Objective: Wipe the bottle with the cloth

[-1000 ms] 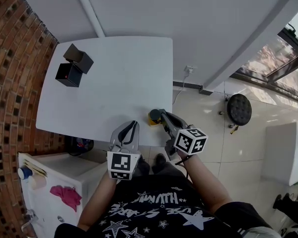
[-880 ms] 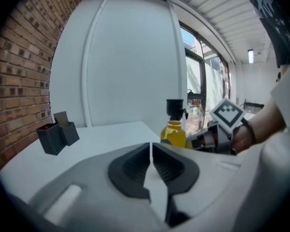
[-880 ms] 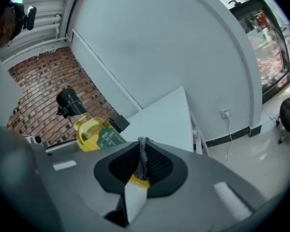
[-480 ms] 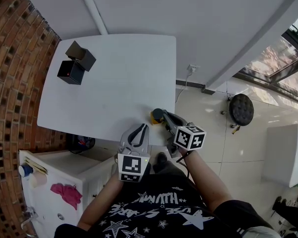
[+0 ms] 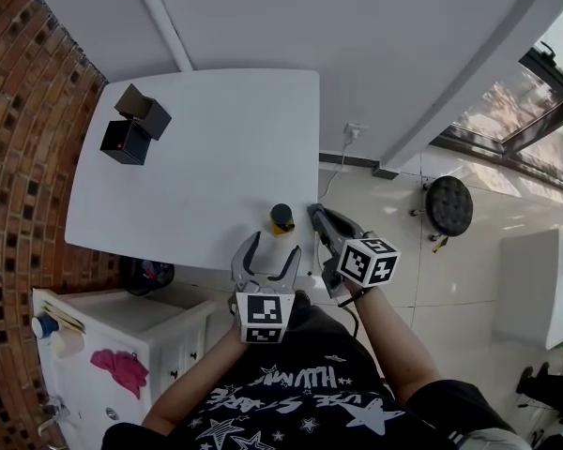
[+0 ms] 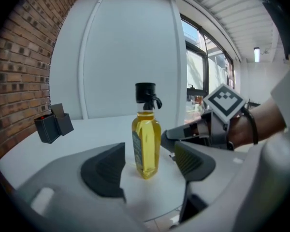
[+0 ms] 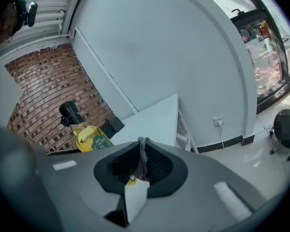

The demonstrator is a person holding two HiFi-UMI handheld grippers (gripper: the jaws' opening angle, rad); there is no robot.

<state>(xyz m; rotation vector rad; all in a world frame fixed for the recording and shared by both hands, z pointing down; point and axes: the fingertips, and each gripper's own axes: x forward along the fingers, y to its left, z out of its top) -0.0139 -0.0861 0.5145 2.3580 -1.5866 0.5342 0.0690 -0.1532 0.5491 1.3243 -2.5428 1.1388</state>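
Observation:
A bottle (image 5: 281,218) of yellow oil with a black cap stands upright near the front edge of the white table (image 5: 197,157). My left gripper (image 5: 274,244) sits just in front of it. Its jaws are opening, and in the left gripper view the bottle (image 6: 146,139) shows between the pads and just past them, untouched. My right gripper (image 5: 316,216) is right of the bottle and apart from it. It is shut on a thin grey cloth (image 7: 143,156) with a white tag. In the right gripper view the bottle (image 7: 84,132) is at the left.
Two black boxes (image 5: 134,125) stand at the table's far left corner. A white cabinet (image 5: 122,331) with a pink rag (image 5: 122,368) is below the table's left end. A round black stool (image 5: 450,204) stands on the tiled floor at the right.
The left gripper has moved right to face the bottle and its jaws have gone from shut to open. The right gripper has drawn back from the bottle to the right.

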